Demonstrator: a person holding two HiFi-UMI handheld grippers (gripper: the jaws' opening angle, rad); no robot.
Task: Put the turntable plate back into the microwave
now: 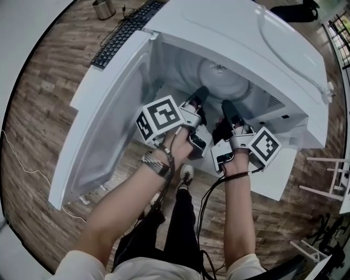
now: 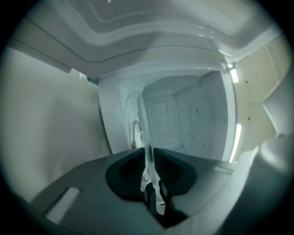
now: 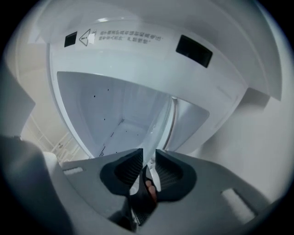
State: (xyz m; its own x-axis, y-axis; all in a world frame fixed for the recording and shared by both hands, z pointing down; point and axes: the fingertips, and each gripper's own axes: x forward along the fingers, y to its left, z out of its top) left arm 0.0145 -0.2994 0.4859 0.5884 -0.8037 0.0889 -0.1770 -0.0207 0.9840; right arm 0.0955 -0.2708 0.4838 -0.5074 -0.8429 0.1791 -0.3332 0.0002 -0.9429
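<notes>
White microwave [image 1: 240, 33]: stands open, cavity facing the person; both grippers reach through the opening.
Door [image 1: 104, 131]: swung fully to the left, clear of the opening.
Plate [image 1: 221, 79]: clear glass, inside the cavity towards the back, near rim held by both grippers. Whether it is already down on the cavity floor cannot be told.
Left gripper [image 1: 200, 94]: jaws clamped on the plate's thin rim, which runs edge-on between the pads.
Right gripper [image 1: 228, 106]: jaws likewise closed on the rim, just beside the left gripper.
Step in hand: judged to be the seating stage; the plate is carried in and being positioned over the floor centre.
Next move: lower the plate level so that it settles centrally, then part both jaws together and draw straight back. A hub or roller ring cannot be made out, so alignment needs care.
Obstruction: cavity walls and roof close round the grippers; a tilted plate could catch them. Both grips sit on one side, so the far rim may sag.
Keyboard [image 1: 123, 33]: black, beyond the door, well apart from the work.
Cup [image 1: 103, 8]: metal, near the keyboard's far end; no hindrance.
</notes>
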